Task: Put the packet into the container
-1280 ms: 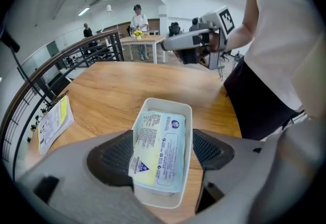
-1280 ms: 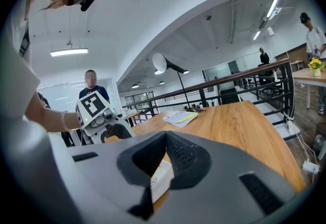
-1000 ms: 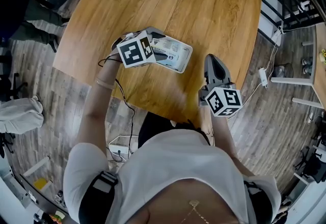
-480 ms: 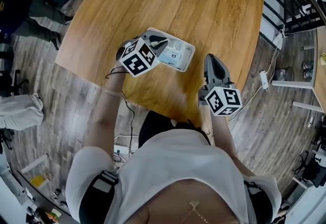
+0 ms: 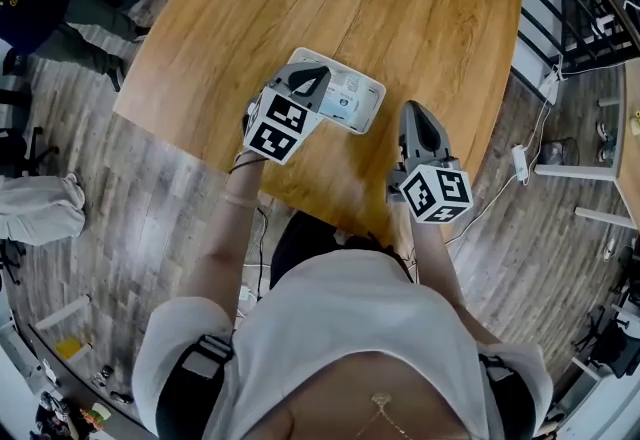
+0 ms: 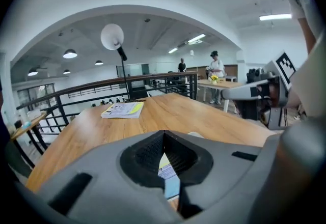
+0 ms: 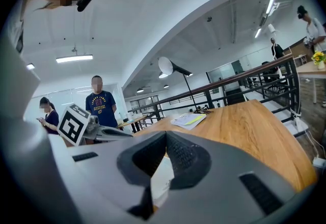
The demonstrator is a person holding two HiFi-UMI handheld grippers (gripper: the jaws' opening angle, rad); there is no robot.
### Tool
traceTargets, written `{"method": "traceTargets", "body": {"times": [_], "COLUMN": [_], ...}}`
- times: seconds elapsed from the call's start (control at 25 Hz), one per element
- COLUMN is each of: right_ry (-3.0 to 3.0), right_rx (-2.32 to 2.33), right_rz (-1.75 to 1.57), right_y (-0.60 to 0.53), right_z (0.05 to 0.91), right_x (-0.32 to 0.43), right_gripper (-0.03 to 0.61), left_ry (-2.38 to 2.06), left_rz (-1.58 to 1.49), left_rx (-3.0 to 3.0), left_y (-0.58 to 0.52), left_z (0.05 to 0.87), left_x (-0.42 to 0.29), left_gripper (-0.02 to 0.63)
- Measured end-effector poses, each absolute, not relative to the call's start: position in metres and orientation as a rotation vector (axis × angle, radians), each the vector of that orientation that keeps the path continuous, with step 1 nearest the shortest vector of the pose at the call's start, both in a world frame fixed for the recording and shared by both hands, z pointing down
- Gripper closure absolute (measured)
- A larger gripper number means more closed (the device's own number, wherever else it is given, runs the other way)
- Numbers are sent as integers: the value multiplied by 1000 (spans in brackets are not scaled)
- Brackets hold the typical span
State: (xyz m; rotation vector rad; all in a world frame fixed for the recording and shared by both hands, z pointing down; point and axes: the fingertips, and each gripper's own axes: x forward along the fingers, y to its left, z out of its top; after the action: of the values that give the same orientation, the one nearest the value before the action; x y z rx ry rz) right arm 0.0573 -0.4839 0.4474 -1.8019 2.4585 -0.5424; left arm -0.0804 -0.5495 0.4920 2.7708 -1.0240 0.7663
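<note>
Packet: lies flat inside the container; I judge the placing done.
Left gripper: jaws closed, nothing pinched, tips over the container's near-left end; free to lift away.
Right gripper: closed, empty, just right of the container, out of the way.

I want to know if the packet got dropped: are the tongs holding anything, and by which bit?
Nothing is held. Both the left tongs and right tongs are shut and empty; the packet lies in the container.
</note>
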Motion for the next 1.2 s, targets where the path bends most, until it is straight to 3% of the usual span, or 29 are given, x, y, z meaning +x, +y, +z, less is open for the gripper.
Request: {"method": "traceTargets", "body": {"times": [0.52,1.2], "right_ry": [2472,2578], "right_rx": [-1762,-1652], "right_rz": [-460,-370], "right_y": [-468,-456], "right_z": [439,434], "right_x": [45,15], "right_gripper": [568,568], "left_ry": [-1462,-1481], "left_rz": [364,339], "left_rx": [2592,2563], "left_y": [-508,-471], "left_z": [445,447], "left_x": [-82,-66], "left_gripper": [606,605]}}
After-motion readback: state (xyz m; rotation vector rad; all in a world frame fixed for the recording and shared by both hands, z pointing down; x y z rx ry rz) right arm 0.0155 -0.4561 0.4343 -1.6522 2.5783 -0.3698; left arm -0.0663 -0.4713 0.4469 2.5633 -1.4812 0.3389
